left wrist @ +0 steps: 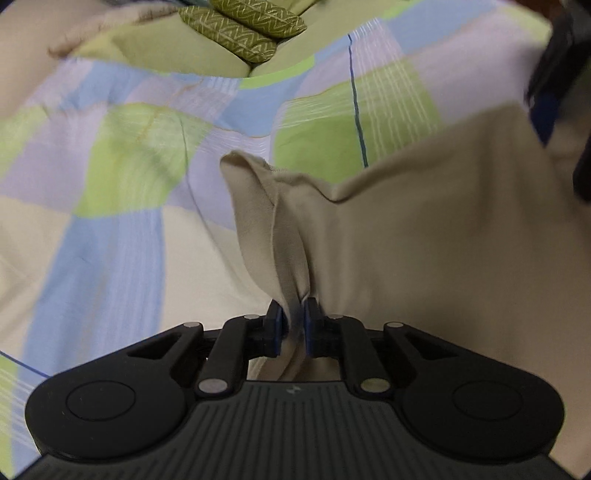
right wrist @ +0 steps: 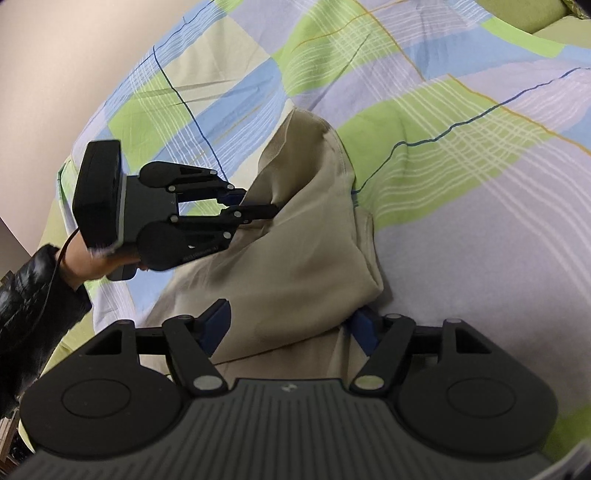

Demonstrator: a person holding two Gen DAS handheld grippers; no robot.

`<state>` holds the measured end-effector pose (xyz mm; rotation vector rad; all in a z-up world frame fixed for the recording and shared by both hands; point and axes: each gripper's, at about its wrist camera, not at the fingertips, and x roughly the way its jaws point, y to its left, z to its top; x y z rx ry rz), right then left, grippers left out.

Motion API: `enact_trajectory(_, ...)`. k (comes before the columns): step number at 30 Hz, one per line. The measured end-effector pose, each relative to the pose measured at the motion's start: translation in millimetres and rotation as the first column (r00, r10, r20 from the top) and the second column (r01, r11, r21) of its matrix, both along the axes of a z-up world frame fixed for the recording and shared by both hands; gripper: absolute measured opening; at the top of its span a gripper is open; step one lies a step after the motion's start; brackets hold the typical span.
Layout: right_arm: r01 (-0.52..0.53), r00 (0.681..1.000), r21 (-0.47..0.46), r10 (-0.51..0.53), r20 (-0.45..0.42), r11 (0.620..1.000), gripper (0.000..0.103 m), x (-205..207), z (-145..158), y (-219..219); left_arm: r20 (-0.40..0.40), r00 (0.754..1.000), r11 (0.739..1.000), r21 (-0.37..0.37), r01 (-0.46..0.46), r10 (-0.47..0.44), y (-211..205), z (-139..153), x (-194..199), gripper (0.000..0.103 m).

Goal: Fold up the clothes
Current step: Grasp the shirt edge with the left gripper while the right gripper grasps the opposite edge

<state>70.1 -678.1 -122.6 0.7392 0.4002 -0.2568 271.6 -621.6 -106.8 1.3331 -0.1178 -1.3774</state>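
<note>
A beige garment lies on a checked bedsheet. My left gripper is shut on a bunched edge of the garment, which rises in a fold between its blue pads. In the right wrist view the garment lies folded over itself. My right gripper is open, with its blue fingers on either side of a thick fold of the garment. The left gripper also shows there, gripping the garment's left edge.
Green patterned cushions lie at the far edge of the bed. The person's arm in a black sleeve holds the left gripper. A bare wall stands beyond the bed's left edge. The right gripper's body shows at the upper right of the left wrist view.
</note>
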Motion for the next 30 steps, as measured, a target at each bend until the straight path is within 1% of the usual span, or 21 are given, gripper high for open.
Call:
enact_trajectory(3, -0.002, 1.0, -0.005, 0.002, -0.002, 1.0, 0.067, 1.0, 0.2, 0.4, 0.021, 0.998, 0.999, 0.015, 0.051, -0.052, 8.9, -8.3, -10.2, 0.014)
enact_trajectory(4, -0.002, 1.0, -0.006, 0.002, -0.002, 1.0, 0.067, 1.2, 0.2, 0.4, 0.028, 0.998, 0.998, 0.029, 0.061, -0.062, 8.9, -10.7, -11.3, 0.014)
enact_trajectory(6, -0.005, 1.0, -0.008, 0.005, -0.003, 1.0, 0.069, 1.7, 1.2, 0.1, 0.031, 0.998, 0.998, 0.025, 0.062, -0.063, 7.1, -8.3, -9.1, 0.015)
enact_trajectory(7, -0.007, 1.0, -0.012, 0.007, -0.005, 1.0, 0.069, 2.4, 1.9, 0.1, 0.013, 0.999, 0.999, 0.019, 0.051, -0.051, 4.4, -4.4, -5.5, 0.015)
enact_trajectory(8, -0.007, 1.0, -0.013, 0.007, -0.005, 1.0, 0.069, 2.3, 2.2, 0.4, -0.028, 0.999, 1.0, 0.014, 0.022, -0.021, -2.3, 1.6, 2.3, 0.02)
enact_trajectory(10, -0.007, 1.0, -0.018, 0.007, -0.007, 1.0, 0.069, 2.1, 3.3, 1.2, -0.102, 0.995, 1.0, 0.022, -0.016, 0.018, -17.5, 9.3, 18.1, 0.02)
enact_trajectory(12, -0.008, 1.0, -0.022, 0.008, -0.011, 1.0, 0.069, 2.8, 4.5, 2.0, -0.158, 0.987, 0.998, 0.05, -0.025, 0.033, -29.8, 12.8, 30.4, 0.02)
enact_trajectory(15, -0.007, 1.0, -0.024, 0.007, -0.015, 1.0, 0.071, 4.9, 6.9, 3.0, -0.246, 0.967, 0.993, 0.112, -0.039, 0.066, -47.7, 16.8, 47.9, 0.021)
enact_trajectory(16, -0.006, 1.0, -0.024, 0.006, -0.016, 1.0, 0.071, 6.2, 7.8, 3.3, -0.29, 0.953, 0.989, 0.135, -0.053, 0.09, -56.1, 17.4, 55.9, 0.021)
enact_trajectory(17, -0.005, 1.0, -0.024, 0.004, -0.016, 1.0, 0.071, 7.5, 8.8, 3.5, -0.347, 0.93, 0.984, 0.162, -0.07, 0.123, -64.8, 19.4, 66.7, 0.021)
enact_trajectory(18, -0.003, 1.0, -0.023, 0.002, -0.017, 1.0, 0.071, 7.7, 9.3, 3.7, -0.41, 0.898, 0.978, 0.191, -0.087, 0.159, -72.9, 21.0, 78.9, 0.021)
enact_trajectory(20, 0.008, 1.0, -0.016, -0.009, -0.015, 1.0, 0.071, 8.0, 10.6, 3.9, -0.534, 0.811, 0.961, 0.252, -0.117, 0.239, -86.2, 22.6, 104.4, 0.024)
enact_trajectory(21, 0.016, 1.0, -0.009, -0.016, -0.012, 1.0, 0.071, 7.3, 10.2, 3.8, -0.57, 0.777, 0.954, 0.272, -0.129, 0.267, -89.0, 22.5, 112.7, 0.031)
enact_trajectory(23, 0.037, 0.999, 0.011, -0.037, -0.006, 0.999, 0.072, 8.0, 10.2, 4.1, -0.627, 0.714, 0.943, 0.292, -0.157, 0.313, -92.3, 20.7, 129.6, 0.041)
enact_trajectory(24, 0.042, 0.999, 0.018, -0.042, -0.004, 0.999, 0.073, 7.3, 9.3, 3.9, -0.65, 0.686, 0.94, 0.301, -0.163, 0.327, -93.5, 19.6, 135.3, 0.038)
enact_trajectory(25, 0.047, 0.999, 0.024, -0.047, -0.001, 0.999, 0.073, 6.6, 8.4, 3.7, -0.664, 0.672, 0.939, 0.306, -0.155, 0.328, -93.3, 18.9, 136.6, 0.033)
enact_trajectory(26, 0.053, 0.999, 0.04, -0.053, 0.004, 0.998, 0.07, 7.1, 7.6, 2.8, -0.679, 0.657, 0.939, 0.312, -0.147, 0.328, -93.2, 18.2, 137.9, 0.013)
enact_trajectory(27, 0.054, 0.998, 0.049, -0.055, 0.005, 0.997, 0.058, 7.7, 6.9, 0.9, -0.677, 0.663, 0.941, 0.31, -0.134, 0.318, -91.0, 18.6, 134.6, 0.01)
enact_trajectory(28, 0.056, 0.998, 0.058, -0.056, 0.007, 0.997, 0.045, 8.3, 6.2, -1.0, -0.663, 0.686, 0.945, 0.302, -0.123, 0.3, -87.6, 20.3, 127.9, 0.009)
enact_trajectory(29, 0.059, 0.998, 0.1, -0.06, 0.004, 0.993, 0.016, 9.3, 1.0, -8.8, -0.654, 0.698, 0.948, 0.297, -0.116, 0.291, -85.4, 21.9, 123.5, 0.006)
enact_trajectory(30, 0.063, 0.998, 0.143, -0.064, 0.0, 0.988, 0.005, 10.2, -4.2, -16.8, -0.649, 0.707, 0.95, 0.291, -0.111, 0.281, -83.6, 23.5, 119.8, 0.005)
